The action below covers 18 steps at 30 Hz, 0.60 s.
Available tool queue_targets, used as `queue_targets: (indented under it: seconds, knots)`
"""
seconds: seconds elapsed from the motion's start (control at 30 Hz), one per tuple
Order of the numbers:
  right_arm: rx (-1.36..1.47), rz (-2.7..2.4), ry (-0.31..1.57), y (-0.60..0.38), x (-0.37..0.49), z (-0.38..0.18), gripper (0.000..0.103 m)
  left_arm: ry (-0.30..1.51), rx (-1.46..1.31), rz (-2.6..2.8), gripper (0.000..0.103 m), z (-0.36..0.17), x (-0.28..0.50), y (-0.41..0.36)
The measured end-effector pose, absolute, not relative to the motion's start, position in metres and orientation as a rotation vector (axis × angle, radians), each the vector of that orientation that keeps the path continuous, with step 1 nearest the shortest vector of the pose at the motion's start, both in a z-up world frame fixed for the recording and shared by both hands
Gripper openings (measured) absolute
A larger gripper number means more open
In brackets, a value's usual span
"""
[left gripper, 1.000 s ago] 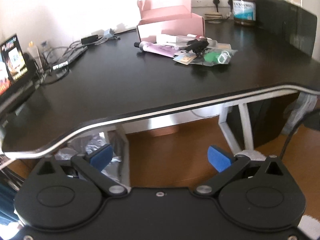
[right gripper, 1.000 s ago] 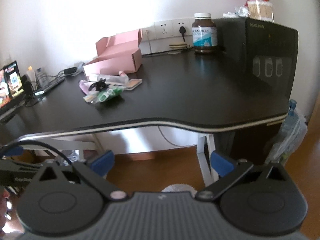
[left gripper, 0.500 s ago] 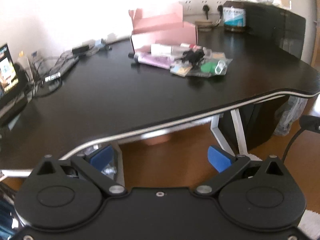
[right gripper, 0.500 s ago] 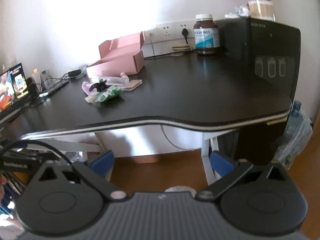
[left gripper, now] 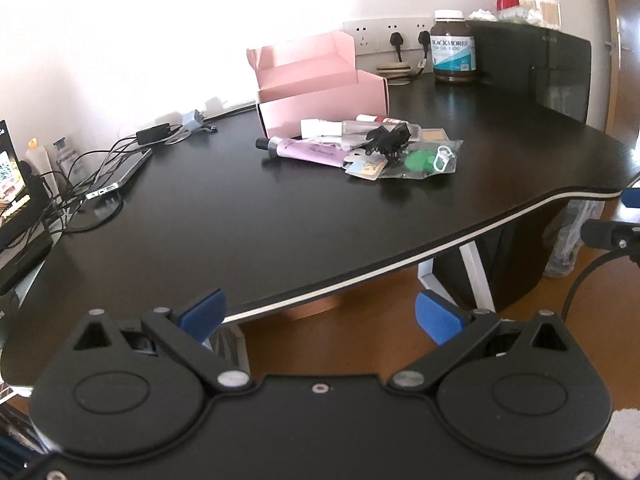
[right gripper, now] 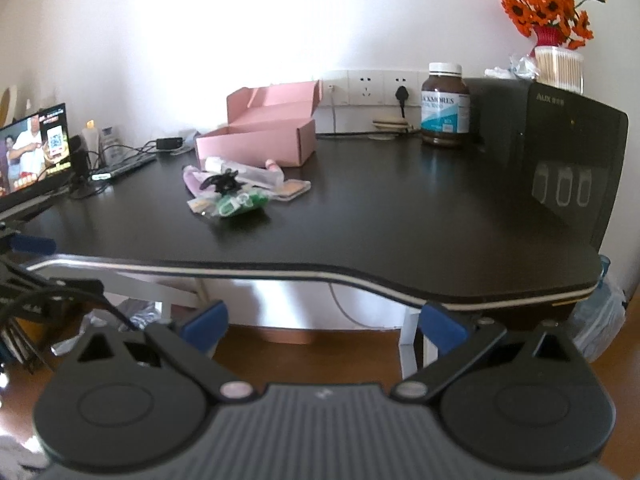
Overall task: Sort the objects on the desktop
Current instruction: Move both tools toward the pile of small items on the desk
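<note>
1. Left wrist view: the left tongs (left gripper: 318,314) hang below the front edge of the counter (left gripper: 280,216), pads spread wide, nothing between them. The clutter sits well beyond, mid-counter: a lilac tube (left gripper: 304,151), a black hair claw (left gripper: 389,139) on top of the heap, and a clear bag with green bits (left gripper: 424,160), all just in front of the open pink box (left gripper: 320,92).

2. My call from here: the reach hasn't started. Rise above the edge first, then come in level and take the top piece, the claw, before anything beneath it.

3. Right wrist view: the right tongs (right gripper: 323,322) are also low and short of the edge, pads apart and empty. The heap shows left of centre, with the box open behind it.

4. The tube lies nearest the left side, so that's one for the left tongs. The bag looks slippery; pinch it at a bulge, not a flat corner, and keep clear of the cables (left gripper: 80,184) at far left.
</note>
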State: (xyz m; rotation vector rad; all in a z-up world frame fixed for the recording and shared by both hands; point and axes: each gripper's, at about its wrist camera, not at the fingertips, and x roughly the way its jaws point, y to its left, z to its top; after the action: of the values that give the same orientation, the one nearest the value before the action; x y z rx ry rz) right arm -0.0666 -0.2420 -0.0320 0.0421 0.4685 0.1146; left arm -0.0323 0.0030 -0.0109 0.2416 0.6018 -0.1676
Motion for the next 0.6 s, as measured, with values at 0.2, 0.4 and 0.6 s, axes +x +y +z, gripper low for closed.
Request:
queue_targets:
  seconds: [0.2, 0.4, 0.6]
  knots:
    - [0.029, 0.144, 0.457, -0.24, -0.069, -0.027, 0.102, 0.594, 0.237, -0.152, 0.103, -0.008, -0.033, 0.012]
    - [0.024, 0.159, 0.445, -0.245, -0.07, -0.019, 0.102, 0.602, 0.211, -0.147, 0.103, -0.007, -0.028, 0.016]
    - [0.01, 0.179, 0.443, -0.243, -0.064, -0.014, 0.102, 0.589, 0.221, -0.142, 0.103, -0.003, -0.022, 0.015]
